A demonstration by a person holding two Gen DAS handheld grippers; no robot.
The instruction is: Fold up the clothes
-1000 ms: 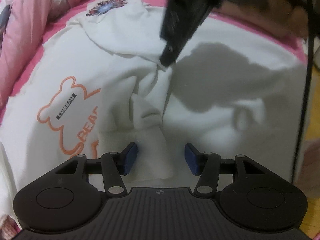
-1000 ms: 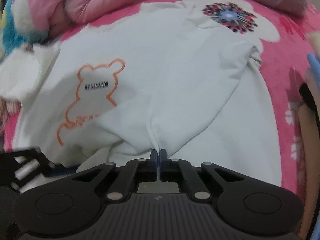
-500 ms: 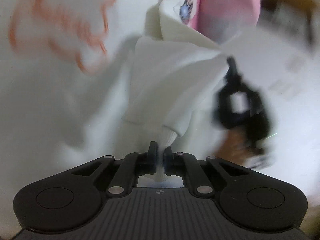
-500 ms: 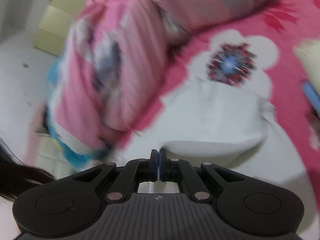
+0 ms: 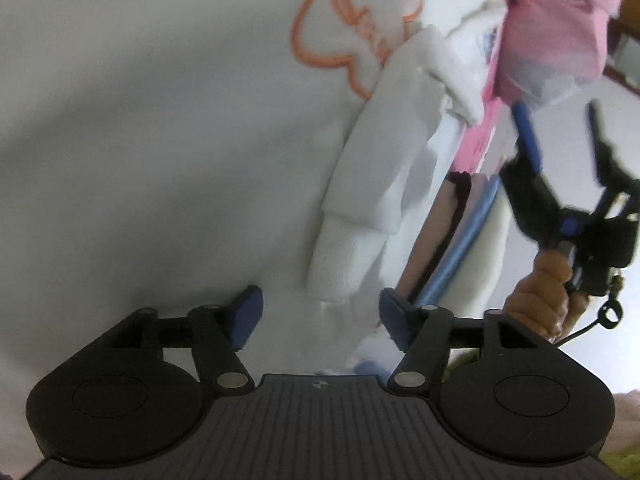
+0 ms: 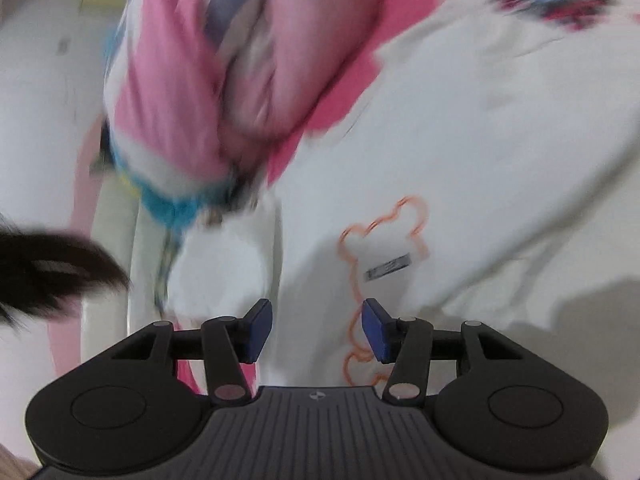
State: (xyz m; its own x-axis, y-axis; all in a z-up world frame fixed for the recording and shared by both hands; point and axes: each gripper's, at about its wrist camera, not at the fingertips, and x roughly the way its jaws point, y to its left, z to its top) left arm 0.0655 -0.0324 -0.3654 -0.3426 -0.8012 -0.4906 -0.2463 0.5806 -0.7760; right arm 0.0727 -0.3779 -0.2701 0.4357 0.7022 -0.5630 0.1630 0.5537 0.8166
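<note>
Lying flat: one white sweatshirt; two tools, both opening.

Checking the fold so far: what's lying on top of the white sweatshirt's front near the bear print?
A folded-over sleeve lies on the white sweatshirt, its ribbed cuff nearest, beside the orange bear print. Whatever is beneath it is covered.

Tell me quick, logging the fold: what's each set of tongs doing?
Left tongs: opening, white sweatshirt sleeve cuff released.
Right tongs: opening, holding nothing.
</note>
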